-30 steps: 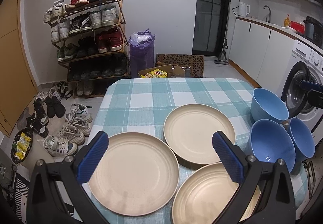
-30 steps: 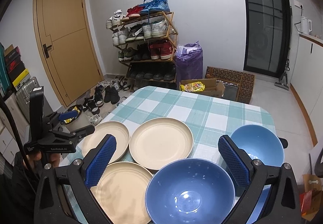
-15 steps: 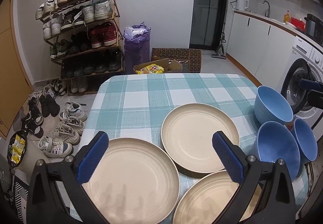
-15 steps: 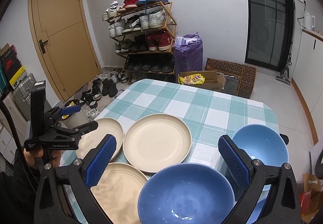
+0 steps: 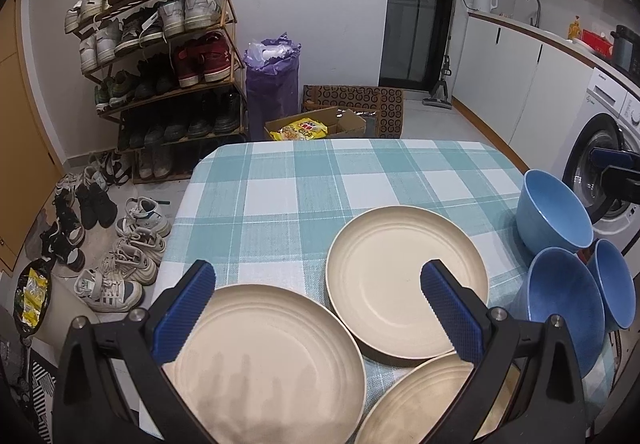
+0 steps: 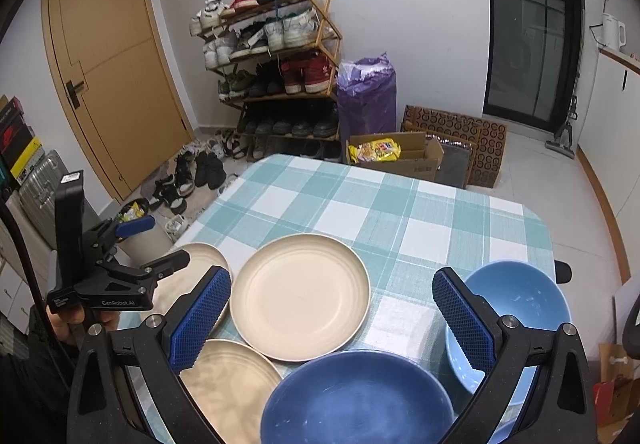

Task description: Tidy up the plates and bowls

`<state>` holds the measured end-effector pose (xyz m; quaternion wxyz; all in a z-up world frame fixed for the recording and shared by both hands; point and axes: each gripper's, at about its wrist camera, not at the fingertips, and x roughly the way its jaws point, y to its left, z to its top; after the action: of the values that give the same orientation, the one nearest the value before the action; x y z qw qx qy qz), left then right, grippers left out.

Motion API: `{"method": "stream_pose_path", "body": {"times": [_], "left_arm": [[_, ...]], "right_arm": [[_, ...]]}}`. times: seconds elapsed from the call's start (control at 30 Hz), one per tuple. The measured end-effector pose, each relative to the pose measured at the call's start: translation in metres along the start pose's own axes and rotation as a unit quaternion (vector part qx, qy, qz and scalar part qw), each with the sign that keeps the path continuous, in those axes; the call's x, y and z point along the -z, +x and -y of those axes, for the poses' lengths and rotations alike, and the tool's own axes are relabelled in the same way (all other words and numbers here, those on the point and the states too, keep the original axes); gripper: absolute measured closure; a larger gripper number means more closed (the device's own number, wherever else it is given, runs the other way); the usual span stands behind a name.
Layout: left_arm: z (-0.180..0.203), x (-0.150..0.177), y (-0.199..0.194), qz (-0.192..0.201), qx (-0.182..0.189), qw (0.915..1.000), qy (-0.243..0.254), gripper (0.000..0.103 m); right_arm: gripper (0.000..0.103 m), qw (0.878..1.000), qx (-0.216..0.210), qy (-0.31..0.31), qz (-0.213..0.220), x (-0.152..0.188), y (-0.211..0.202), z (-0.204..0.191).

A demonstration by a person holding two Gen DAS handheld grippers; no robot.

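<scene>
Three cream plates (image 5: 406, 276) lie clustered, upright — three blue bowls (image 5: 554, 210) grouped just beside them.

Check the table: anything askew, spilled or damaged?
Nothing spilled or broken. One oddity: the middle plate overlaps the near right plate and looks slightly tilted. The three blue bowls crowd the table's right edge.

White walls, shoe rack (image 6: 276, 72), wooden door (image 6: 116, 84)

Left wrist view: close above round cream plates (image 5: 408, 276), facing shoe rack. Right wrist view: near, over dark blue bowl (image 6: 360, 400), same heading. Shared: teal checked tablecloth (image 6: 400, 212), plates.
</scene>
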<state>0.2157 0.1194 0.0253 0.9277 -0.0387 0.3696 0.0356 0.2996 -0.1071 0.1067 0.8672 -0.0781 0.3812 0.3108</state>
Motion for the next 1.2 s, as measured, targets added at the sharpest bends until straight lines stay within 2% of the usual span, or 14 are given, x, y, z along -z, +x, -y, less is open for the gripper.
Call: {"method": "stream_pose_path", "body": {"times": [0.37,0.43,0.5,0.53,0.77,1.07,1.2], "left_arm": [[0.001,0.000,0.030,-0.030,-0.004,0.9995,0.011,0.001],[0.003,0.000,0.036,-0.035,-0.006,0.9992,0.017,0.004],[0.005,0.000,0.041,-0.041,-0.004,0.9989,0.023,0.013],[0.006,0.000,0.043,-0.044,-0.002,0.9987,0.024,0.014],[0.013,0.003,0.061,-0.078,0.013,0.9961,0.039,0.039],[0.018,0.006,0.075,-0.100,0.020,0.9936,0.048,0.043],[0.018,0.007,0.081,-0.107,0.024,0.9929,0.048,0.050]], "right_arm": [[0.000,0.999,0.002,0.004,-0.050,0.002,0.046,0.014],[0.007,0.998,0.003,0.009,-0.060,0.002,0.053,0.017],[0.015,0.997,0.003,0.012,-0.070,0.003,0.060,0.020],[0.017,0.997,0.006,0.015,-0.076,0.004,0.064,0.022],[0.017,0.995,0.003,0.022,-0.098,0.009,0.082,0.030],[0.025,0.992,-0.003,0.020,-0.123,0.015,0.096,0.031],[0.028,0.990,-0.005,0.015,-0.138,0.019,0.104,0.028]]}}
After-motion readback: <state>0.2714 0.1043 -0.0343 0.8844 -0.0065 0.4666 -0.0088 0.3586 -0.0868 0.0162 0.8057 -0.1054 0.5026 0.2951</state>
